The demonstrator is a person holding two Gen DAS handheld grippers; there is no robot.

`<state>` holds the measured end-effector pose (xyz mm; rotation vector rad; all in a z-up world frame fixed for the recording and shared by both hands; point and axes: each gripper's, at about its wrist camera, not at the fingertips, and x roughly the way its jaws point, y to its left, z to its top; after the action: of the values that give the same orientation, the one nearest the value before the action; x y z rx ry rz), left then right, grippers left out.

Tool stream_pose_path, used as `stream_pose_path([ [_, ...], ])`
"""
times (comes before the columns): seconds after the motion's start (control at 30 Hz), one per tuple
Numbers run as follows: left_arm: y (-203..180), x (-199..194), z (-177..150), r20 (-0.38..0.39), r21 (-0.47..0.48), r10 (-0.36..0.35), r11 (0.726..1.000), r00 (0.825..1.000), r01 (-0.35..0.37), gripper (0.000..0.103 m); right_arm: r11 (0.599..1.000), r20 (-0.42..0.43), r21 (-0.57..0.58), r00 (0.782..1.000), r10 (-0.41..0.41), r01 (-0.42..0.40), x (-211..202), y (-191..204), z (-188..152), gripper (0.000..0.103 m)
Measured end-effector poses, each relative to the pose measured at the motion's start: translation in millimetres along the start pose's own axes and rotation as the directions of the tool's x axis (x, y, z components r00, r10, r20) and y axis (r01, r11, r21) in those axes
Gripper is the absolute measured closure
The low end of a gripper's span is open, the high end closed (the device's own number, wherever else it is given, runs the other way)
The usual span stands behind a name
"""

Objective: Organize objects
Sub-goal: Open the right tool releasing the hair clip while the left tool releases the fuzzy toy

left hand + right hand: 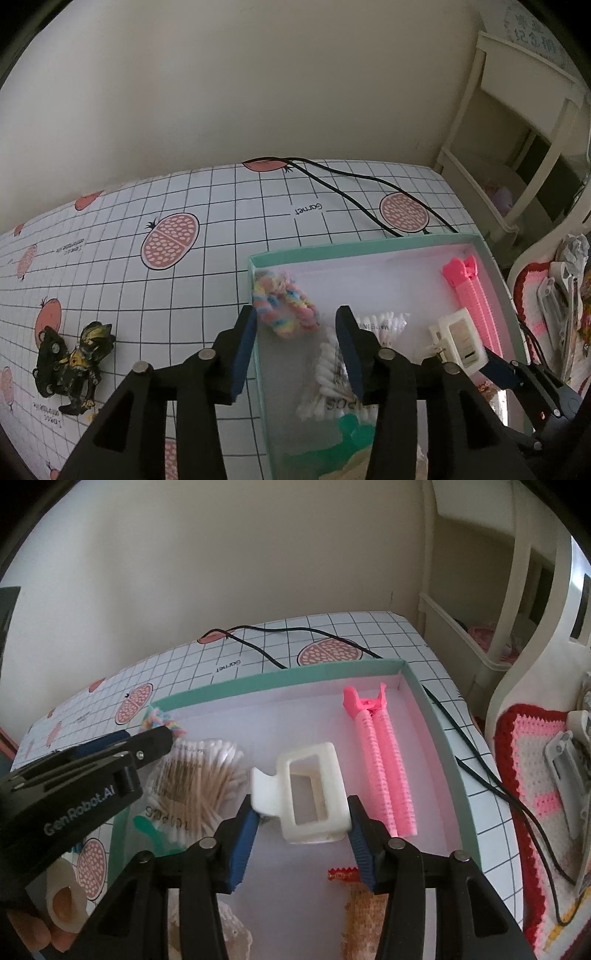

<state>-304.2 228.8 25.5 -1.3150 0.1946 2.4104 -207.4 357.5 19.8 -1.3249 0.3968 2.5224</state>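
A teal-rimmed box (pixel 369 246) (pixel 280 681) lies on the grid-pattern tablecloth. Inside it are a pastel scrunchie (pixel 284 308) (pixel 159 718), a bag of cotton swabs (pixel 332 373) (pixel 199 775), a pink hair clip (pixel 472 295) (pixel 384 760) and a white claw clip (pixel 458 339) (pixel 314 797). My right gripper (pixel 301 830) is shut on the white claw clip, with a pad touching each side. My left gripper (pixel 297 345) (pixel 147 746) is open, straddling the box's left wall just in front of the scrunchie. A black and yellow toy figure (pixel 72 365) lies on the cloth to the left of the box.
A black cable (pixel 354 195) (pixel 480 771) runs behind and to the right of the box. A crocheted red and pink mat (pixel 535 775) and a white shelf unit (pixel 524 155) stand to the right. A snack packet (pixel 354 904) and a green item (pixel 147 827) lie in the box's near end.
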Motion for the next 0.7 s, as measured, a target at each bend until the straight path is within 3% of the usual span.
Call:
stream_pose_path([
  [0.33,6,-25,-4,0.014,-0.043,0.023,0.999,1.0,-0.022,0.045,1.0,0.026,-0.03,1.0,0.004,-0.003,-24,7,-1,0.045],
  [0.4,7,-30,-6,0.02,-0.051,0.027,0.998,0.999,-0.025,0.043,0.999,0.032,-0.035,0.999,0.002,-0.001,-29,9,-1,0.039],
  [0.5,9,-38,-9,0.032,-0.065,0.029,0.998,0.999,-0.027,0.032,0.999,0.032,-0.04,1.0,-0.001,0.003,-32,10,-2,0.035],
  [0.7,16,-47,-17,0.039,-0.101,0.023,0.995,0.999,-0.018,0.026,0.999,0.026,-0.052,1.0,-0.003,0.004,-37,13,-7,0.022],
])
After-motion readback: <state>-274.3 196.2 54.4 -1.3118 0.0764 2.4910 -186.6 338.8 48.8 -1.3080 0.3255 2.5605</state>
